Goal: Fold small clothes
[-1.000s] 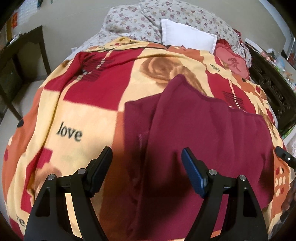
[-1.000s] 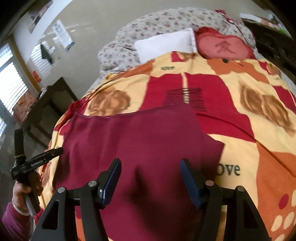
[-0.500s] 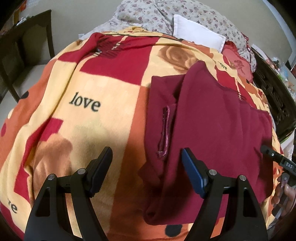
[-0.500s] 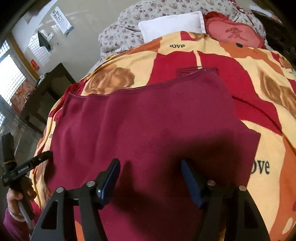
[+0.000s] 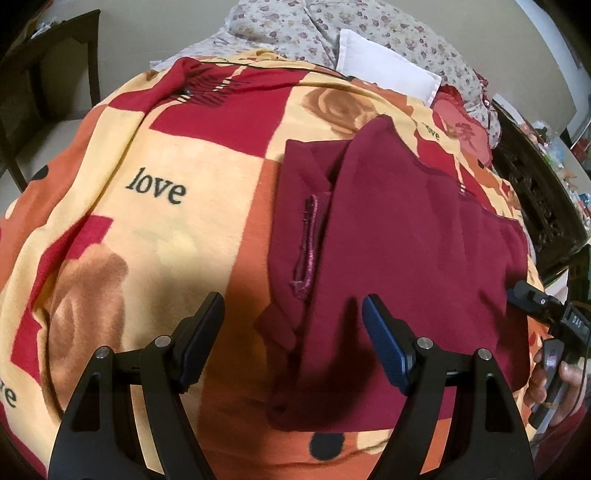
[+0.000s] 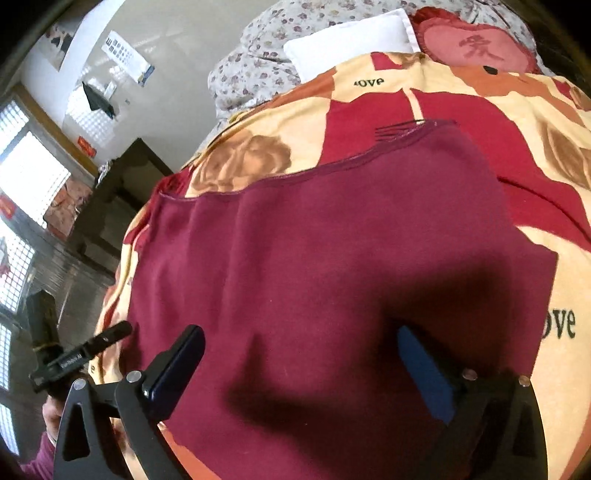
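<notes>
A dark red garment (image 5: 399,236) lies spread on a patterned blanket (image 5: 155,192) on a bed, with a folded layer and a seam strip along its left side. My left gripper (image 5: 293,325) is open and empty, just above the garment's near left edge. In the right wrist view the same garment (image 6: 332,258) fills the middle. My right gripper (image 6: 301,363) is open and empty, low over the garment's near part. The right gripper's body shows at the right edge of the left wrist view (image 5: 535,306).
A white pillow (image 5: 384,70) and a floral quilt (image 5: 332,29) lie at the head of the bed. A red heart cushion (image 6: 476,48) sits beside the pillow. Dark wooden furniture (image 5: 535,192) stands to the right, and a dark table (image 6: 122,192) to the left.
Both grippers stayed open. The left gripper drew back and left, bringing the garment's left edge and seam into view. The right gripper moved closer over the garment.
</notes>
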Motion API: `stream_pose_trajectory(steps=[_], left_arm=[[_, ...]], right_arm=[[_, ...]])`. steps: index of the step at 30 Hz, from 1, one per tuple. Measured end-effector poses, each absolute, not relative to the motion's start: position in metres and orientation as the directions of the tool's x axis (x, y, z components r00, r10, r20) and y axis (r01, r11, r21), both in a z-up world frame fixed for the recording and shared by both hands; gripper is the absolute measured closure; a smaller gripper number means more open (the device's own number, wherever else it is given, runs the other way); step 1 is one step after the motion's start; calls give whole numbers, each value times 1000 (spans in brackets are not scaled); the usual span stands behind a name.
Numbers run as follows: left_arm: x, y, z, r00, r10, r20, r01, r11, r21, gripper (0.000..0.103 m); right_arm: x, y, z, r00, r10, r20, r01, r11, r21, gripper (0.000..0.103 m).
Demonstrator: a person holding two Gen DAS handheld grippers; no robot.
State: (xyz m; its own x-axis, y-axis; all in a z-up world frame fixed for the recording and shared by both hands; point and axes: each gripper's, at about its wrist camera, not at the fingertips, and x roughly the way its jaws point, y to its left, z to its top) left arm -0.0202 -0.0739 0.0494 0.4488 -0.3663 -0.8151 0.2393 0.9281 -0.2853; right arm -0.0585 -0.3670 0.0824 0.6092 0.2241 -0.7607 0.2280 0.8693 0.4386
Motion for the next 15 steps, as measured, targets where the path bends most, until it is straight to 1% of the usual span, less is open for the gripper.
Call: stream_pose_trajectory(steps=[4,9,13,15], left_arm=[[-21,-80,50,452,-372,-811,250,925,-285,26],[-13,-92,59,471,-393,-790,280,916,-288,26],[8,-108,73,512,-416,-751,328,903,-276,26],[21,-117,78,515,-414,-750,353,900,-255,26]], right_arm=[[-62,-358,94,594,212,-776,238,875,422,1],[-75,-358,116,645,127,-753,230,908,350,2],[-83,-368,118,651,139,-746,236,897,373,2],[-87,-371,117,651,138,-747,239,896,374,2]])
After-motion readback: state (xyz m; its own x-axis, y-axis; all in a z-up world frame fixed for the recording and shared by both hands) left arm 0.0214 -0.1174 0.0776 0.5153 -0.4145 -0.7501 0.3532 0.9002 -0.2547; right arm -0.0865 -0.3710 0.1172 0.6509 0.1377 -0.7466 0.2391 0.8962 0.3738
